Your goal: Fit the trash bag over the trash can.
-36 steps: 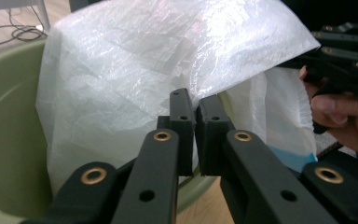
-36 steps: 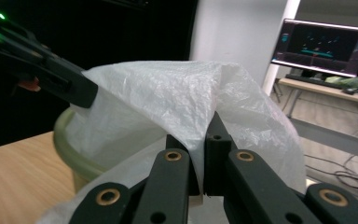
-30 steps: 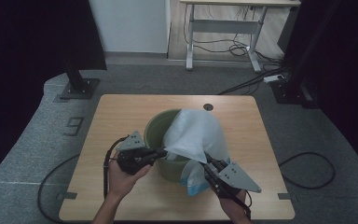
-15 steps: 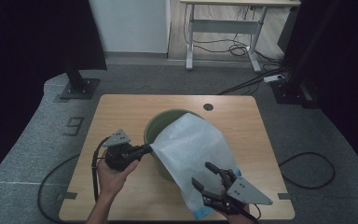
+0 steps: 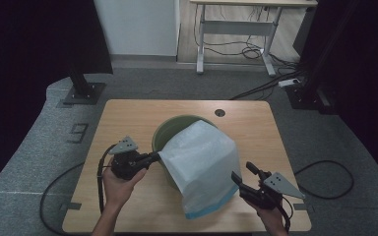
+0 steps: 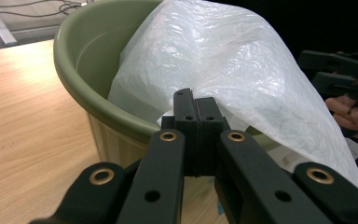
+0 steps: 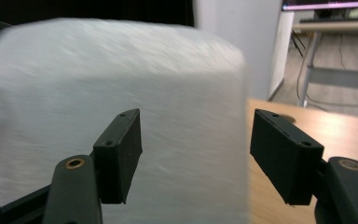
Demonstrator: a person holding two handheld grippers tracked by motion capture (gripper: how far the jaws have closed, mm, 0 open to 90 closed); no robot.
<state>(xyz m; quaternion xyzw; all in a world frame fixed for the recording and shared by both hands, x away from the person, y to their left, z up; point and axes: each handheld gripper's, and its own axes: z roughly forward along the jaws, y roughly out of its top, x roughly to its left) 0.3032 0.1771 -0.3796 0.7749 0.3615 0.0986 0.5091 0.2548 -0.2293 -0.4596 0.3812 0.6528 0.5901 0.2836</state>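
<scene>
Green bin [image 5: 170, 129] stands upright near centre of the wooden surface [image 5: 128, 115], slightly toward the person's side. A translucent white plastic bag [image 5: 204, 164] is draped over the bin's near-right rim; its upper part covers most of the bin mouth, its lower part hangs down outside and reaches the surface, where a pale blue strip along the bag's bottom edge [image 5: 209, 212] lies flat.

Left gripper [image 5: 153, 157], held in left hand [image 5: 118, 182], sits at the bin's left rim. Jaws fully closed, pinching a fold of the bag's edge right at the rim. Left gripper view confirms: the two black pads meet with no gap, bag film [image 6: 223, 70] bunched just above them, green bin rim [image 6: 116, 112] directly behind and below. Bag appears pulled taut from this pinch point toward the right.

Right gripper [image 5: 242, 176], held in right hand [image 5: 270, 216], is near the front-right corner of the surface, just beside the bag's lower right side. Jaws stand wide and have just been opening. Right gripper view: bag surface [image 7: 121, 84] is beyond the spread jaws, blurred; pads do not press on it. No contact seen betw. right gripper and bag in the high view; a narrow gap shows.

Cable [image 5: 100, 172] trails from left gripper over the surface's near-left edge. Small round hole [image 5: 220, 112] in the surface, behind the bin, well apart from both grippers.
</scene>
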